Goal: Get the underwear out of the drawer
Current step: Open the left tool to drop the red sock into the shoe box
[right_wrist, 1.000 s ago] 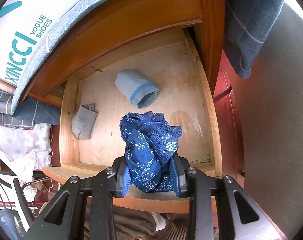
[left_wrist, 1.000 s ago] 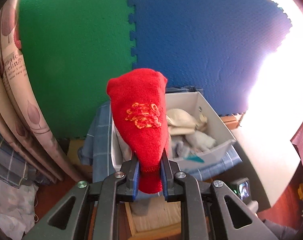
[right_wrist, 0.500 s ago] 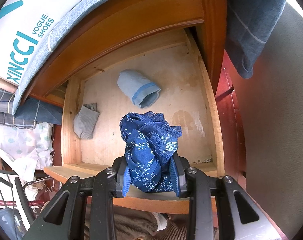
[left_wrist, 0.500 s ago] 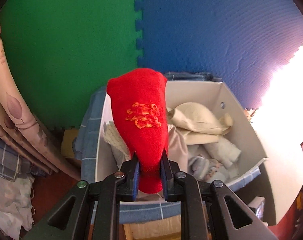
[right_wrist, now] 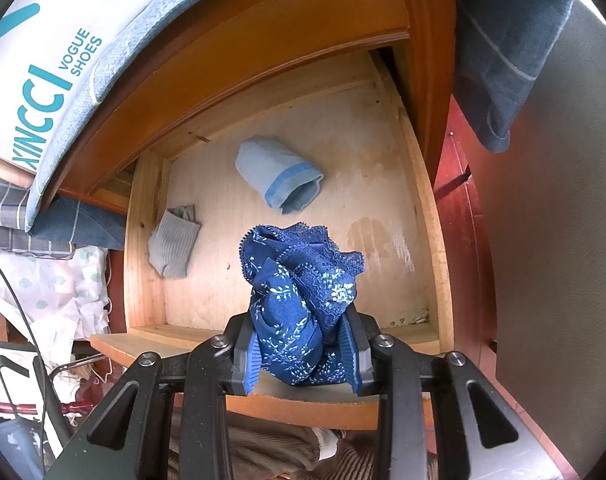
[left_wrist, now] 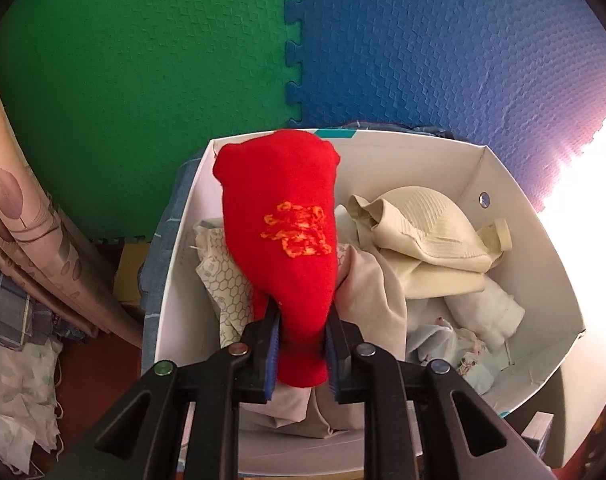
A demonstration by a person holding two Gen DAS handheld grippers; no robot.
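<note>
In the left wrist view a red garment with orange stitching (left_wrist: 289,236) stands between the pads of my left gripper (left_wrist: 301,350), over a white box (left_wrist: 543,256). The jaws are opening, and the pads still press the red cloth. My right gripper (right_wrist: 303,354) is shut on bunched dark blue lace underwear with white flowers (right_wrist: 299,280), held above the open wooden drawer (right_wrist: 427,216). On the drawer's floor lie a light blue rolled garment (right_wrist: 277,174) and a grey folded one (right_wrist: 173,246).
The white box holds cream and beige garments (left_wrist: 427,236) and small white items (left_wrist: 485,312). Green and blue foam mats (left_wrist: 423,48) cover the wall behind it. A shoe box under blue cloth (right_wrist: 43,80) sits above the drawer. Piled fabric lies at the left.
My left gripper has moved down and closer to the white box with the red garment, so the box now fills the view. The right gripper and its blue underwear have stayed still.
</note>
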